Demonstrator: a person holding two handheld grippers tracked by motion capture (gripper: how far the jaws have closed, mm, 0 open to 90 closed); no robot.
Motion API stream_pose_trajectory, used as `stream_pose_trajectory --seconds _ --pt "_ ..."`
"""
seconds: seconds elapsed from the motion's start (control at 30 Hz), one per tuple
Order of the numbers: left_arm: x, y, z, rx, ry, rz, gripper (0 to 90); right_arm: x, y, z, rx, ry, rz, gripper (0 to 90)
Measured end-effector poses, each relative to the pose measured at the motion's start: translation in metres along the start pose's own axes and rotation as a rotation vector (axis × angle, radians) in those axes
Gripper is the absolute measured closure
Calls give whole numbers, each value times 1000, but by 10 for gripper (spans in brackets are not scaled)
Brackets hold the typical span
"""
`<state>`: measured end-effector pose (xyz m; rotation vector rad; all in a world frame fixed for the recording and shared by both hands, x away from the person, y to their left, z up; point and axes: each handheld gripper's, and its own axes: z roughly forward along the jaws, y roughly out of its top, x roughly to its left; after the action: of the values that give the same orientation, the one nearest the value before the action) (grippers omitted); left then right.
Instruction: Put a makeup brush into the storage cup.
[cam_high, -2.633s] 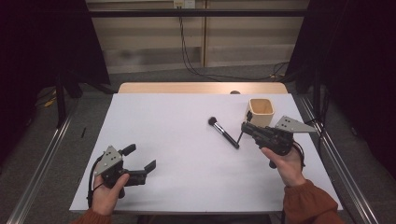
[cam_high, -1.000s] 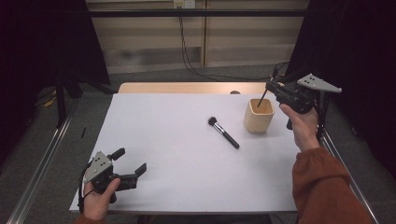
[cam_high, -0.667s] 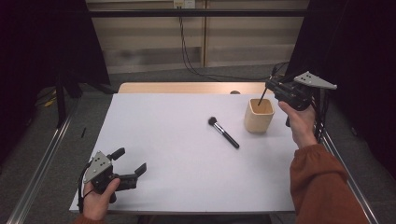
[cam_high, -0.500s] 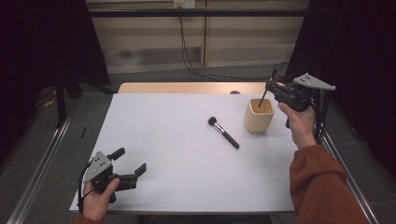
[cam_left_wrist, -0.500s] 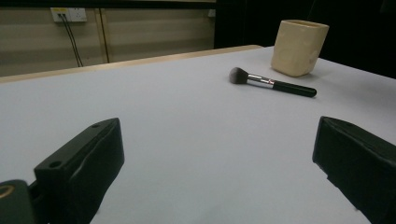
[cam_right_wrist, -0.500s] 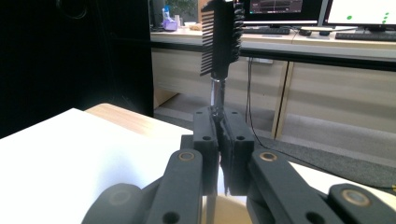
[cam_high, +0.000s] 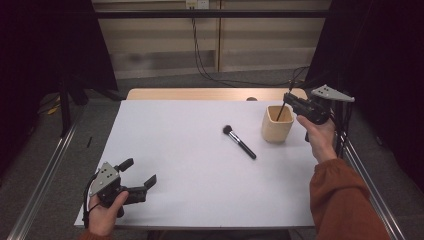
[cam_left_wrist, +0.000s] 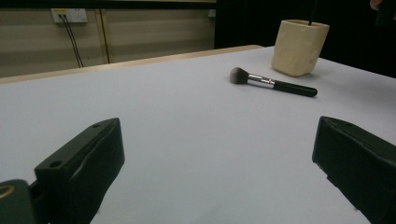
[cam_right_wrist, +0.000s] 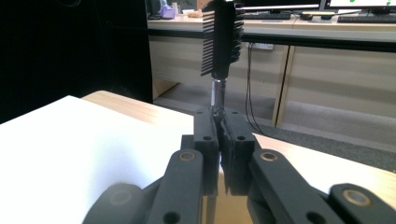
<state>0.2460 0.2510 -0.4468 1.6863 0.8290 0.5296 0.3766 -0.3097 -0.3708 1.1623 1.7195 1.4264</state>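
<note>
The right gripper (cam_high: 292, 101) hung above the far right of the table, its jaws clamped tight on a thin black brush (cam_right_wrist: 221, 42). In the right gripper view the jaws met on the brush's metal neck, with the comb-like bristled head standing up beyond them. From above, the dark handle (cam_high: 280, 112) slanted down from the jaws into the beige cup (cam_high: 276, 131), which stood just below and left of the gripper.

The left gripper (cam_high: 138, 174) sat low at the near left corner of the white table (cam_high: 190, 170), its jaws spread wide with nothing between them.

A makeup brush (cam_high: 240, 143) lay flat on the table just left of the cup, its fluffy head toward the far side.
</note>
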Motion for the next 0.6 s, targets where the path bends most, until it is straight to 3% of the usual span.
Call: stream_pose_trajectory --seconds 0.6 --pt "0 -1 1 8 -12 3 30 1 -22 10 46 18 27 859"
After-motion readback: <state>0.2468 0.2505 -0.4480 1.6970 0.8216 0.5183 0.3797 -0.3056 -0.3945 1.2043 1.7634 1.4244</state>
